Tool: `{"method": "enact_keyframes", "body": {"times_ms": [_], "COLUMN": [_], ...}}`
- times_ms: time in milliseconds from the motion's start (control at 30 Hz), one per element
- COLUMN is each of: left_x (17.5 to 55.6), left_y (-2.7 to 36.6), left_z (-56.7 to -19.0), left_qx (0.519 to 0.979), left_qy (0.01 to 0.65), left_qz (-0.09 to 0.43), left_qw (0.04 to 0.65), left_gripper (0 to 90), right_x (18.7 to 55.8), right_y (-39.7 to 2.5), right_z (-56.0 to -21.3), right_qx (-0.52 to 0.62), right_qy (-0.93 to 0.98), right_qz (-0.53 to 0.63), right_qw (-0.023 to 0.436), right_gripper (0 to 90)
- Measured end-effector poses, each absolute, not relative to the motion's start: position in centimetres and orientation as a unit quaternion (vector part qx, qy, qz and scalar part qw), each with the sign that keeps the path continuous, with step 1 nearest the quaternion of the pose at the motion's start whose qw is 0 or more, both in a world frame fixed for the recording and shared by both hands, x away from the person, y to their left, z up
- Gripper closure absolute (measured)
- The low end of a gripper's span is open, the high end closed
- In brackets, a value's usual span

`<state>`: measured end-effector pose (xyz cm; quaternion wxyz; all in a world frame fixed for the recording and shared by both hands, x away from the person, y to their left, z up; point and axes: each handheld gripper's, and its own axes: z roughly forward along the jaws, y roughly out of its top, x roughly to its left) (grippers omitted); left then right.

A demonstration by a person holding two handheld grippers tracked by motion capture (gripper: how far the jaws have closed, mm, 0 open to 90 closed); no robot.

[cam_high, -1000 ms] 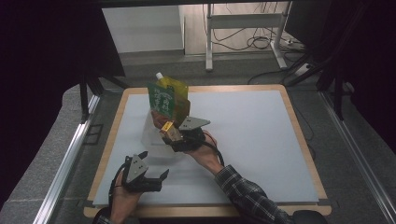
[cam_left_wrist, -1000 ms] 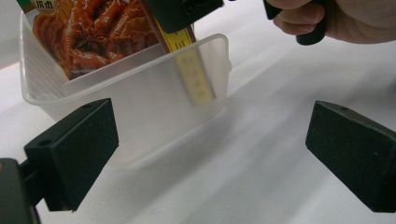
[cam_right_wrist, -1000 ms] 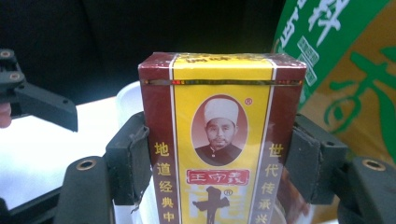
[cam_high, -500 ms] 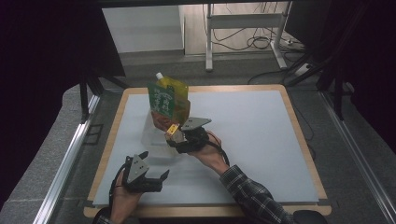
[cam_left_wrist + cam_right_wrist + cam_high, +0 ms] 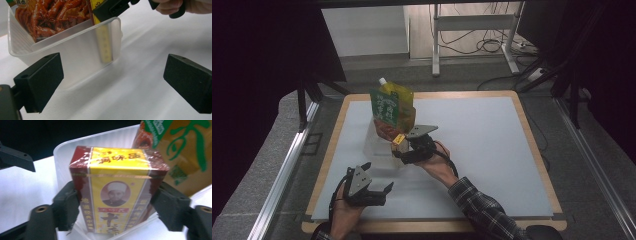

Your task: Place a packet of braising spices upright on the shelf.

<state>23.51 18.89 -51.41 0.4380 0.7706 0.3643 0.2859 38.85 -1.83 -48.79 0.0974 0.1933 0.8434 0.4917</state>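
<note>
- Your right gripper [image 5: 113, 207] is clenched on the yellow-and-red spice box [image 5: 116, 187], one jaw on each narrow side, with the box's long axis running along the jaws.
- Seen from the left gripper, the box's lower end [image 5: 103, 47] is already behind the near wall of the translucent plastic bin [image 5: 75, 57], so the box is part-way into the bin at its near corner.
- The snack pouches [image 5: 392, 107] stand upright in the bin's far part, just behind the box; the free pocket lies between them and the near wall.
- The coming move, as I judge it, is straight down along the box's long axis; keep the box from tilting onto the pouches.
- Your left gripper [image 5: 367, 187] rests on the white table mat [image 5: 492, 135] near the bin's front, jaws spread wide and holding nothing. It is the farther of the two from the box.
- The mat around the bin is flat and bare, so there is ample room on every side.
</note>
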Motion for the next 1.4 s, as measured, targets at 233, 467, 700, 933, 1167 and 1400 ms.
{"method": "enact_keyframes", "body": {"times_ms": [233,467,700,933,1167,1400], "left_x": [23.5,23.5,23.5,23.5,23.6,23.6], "left_y": [18.8,19.0,19.1,19.1,19.1,19.0], "left_z": [-51.4,-51.4,-51.3,-51.3,-51.4,-51.4], "left_qx": [0.769,0.766,0.764,0.762,0.762,0.763], "left_qy": [0.365,0.368,0.369,0.369,0.371,0.372], "left_qz": [0.287,0.289,0.289,0.285,0.283,0.282], "left_qw": [0.440,0.442,0.444,0.450,0.449,0.448], "left_gripper": [2.2,2.2,1.9,1.5,1.2,1.1], "right_x": [38.7,38.0,37.2,36.4,35.9,35.3], "right_y": [-2.5,-2.9,-4.0,-6.4,-8.9,-11.4], "right_z": [-47.7,-47.3,-46.6,-46.3,-46.3,-46.2], "right_qx": [0.186,0.175,0.172,0.177,0.186,0.191], "right_qy": [0.843,0.855,0.864,0.867,0.870,0.872], "right_qz": [0.499,0.481,0.467,0.459,0.450,0.441], "right_qw": [0.076,0.083,0.080,0.079,0.082,0.096], "right_gripper": [17.6,13.5,9.7,7.0,4.9,3.4]}}
